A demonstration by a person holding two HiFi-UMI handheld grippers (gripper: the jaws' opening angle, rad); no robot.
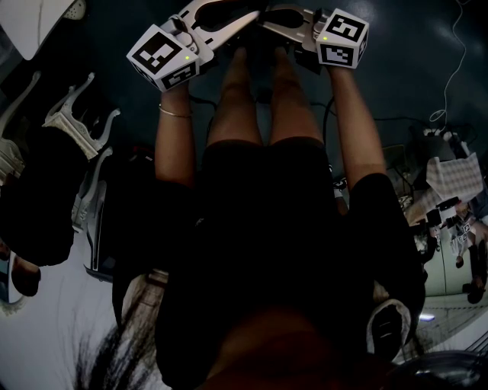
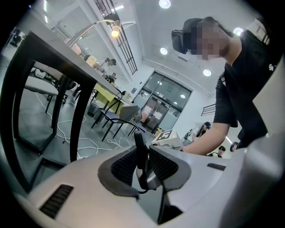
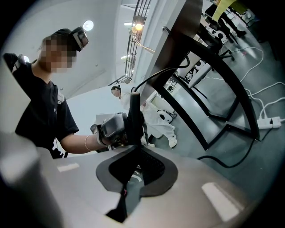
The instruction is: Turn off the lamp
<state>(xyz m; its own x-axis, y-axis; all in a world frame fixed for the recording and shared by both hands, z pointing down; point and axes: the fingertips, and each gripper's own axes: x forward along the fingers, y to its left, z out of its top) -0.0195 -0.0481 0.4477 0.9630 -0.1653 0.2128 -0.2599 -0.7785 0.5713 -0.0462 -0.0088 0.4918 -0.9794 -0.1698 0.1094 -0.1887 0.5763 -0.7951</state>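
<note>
A lit desk lamp (image 2: 115, 31) stands on the long table, its thin arm curving over the top; in the right gripper view its glowing bulb (image 3: 138, 27) shows high above the table edge. Both grippers are held low in front of the person's legs, far from the lamp, pointing at each other. My left gripper (image 1: 248, 19) (image 2: 141, 153) has its dark fingers pressed together with nothing between them. My right gripper (image 1: 271, 19) (image 3: 134, 120) is likewise shut and empty. Each gripper view shows the other gripper's marker cube (image 2: 167, 135) beyond its tips.
The table rests on black angled legs (image 2: 79, 104) (image 3: 222, 89). White cables (image 2: 87, 142) and a power strip (image 3: 267, 121) lie on the grey floor. Chairs (image 2: 116, 116) stand beyond the table. A white chair (image 1: 76, 122) is at the person's left.
</note>
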